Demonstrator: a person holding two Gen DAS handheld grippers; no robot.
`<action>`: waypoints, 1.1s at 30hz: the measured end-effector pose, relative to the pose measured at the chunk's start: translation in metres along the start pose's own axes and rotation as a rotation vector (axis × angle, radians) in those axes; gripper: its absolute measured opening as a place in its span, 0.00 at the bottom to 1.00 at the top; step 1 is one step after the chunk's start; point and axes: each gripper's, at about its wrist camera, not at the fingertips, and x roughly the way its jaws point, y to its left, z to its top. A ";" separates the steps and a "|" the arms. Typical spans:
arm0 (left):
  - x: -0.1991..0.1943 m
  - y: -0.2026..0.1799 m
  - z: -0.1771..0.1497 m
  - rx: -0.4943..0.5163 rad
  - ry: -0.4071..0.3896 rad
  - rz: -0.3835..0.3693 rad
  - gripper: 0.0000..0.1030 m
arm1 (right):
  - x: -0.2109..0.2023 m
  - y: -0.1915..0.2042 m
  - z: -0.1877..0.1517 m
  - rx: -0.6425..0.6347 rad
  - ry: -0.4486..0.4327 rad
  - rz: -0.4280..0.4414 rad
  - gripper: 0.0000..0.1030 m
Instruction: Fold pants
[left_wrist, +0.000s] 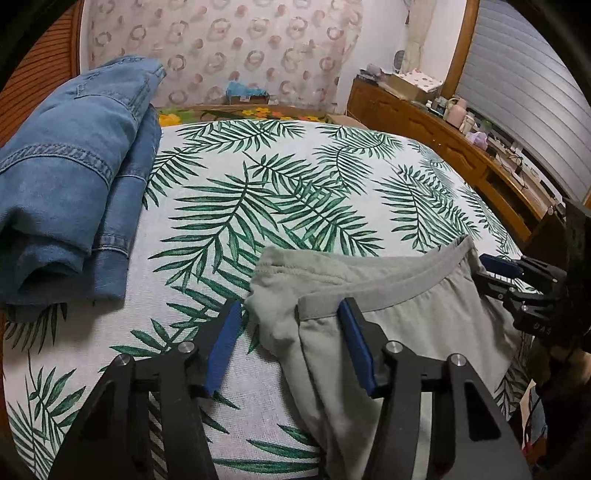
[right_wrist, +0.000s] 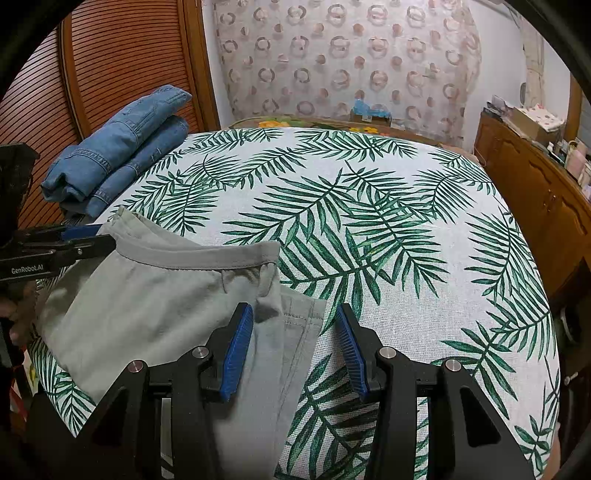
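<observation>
Soft grey pants (left_wrist: 399, 295) with a ribbed waistband are spread at the near edge of the leaf-printed bedspread (right_wrist: 388, 221). Both the left gripper (left_wrist: 291, 314) and right gripper (right_wrist: 293, 317) are held wide open, gripping nothing. Folded denim jeans (left_wrist: 70, 177) are stacked at the far left.

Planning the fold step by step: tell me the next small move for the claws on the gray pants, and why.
Probably shut both claws on the gray pants at their top corners. The left claw and right claw stand open, each straddling a corner by the waistband, and the cloth lies on the leaf-print sheet, gripped by neither.
</observation>
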 end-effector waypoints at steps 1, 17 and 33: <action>0.000 0.000 -0.001 0.002 -0.002 0.000 0.55 | 0.000 0.000 0.000 0.000 0.000 0.000 0.47; -0.014 -0.015 -0.004 0.039 -0.049 -0.015 0.20 | 0.001 0.001 0.000 -0.009 0.002 -0.005 0.47; -0.020 -0.018 -0.006 0.052 -0.078 -0.032 0.18 | 0.000 0.008 0.002 -0.031 0.023 -0.014 0.45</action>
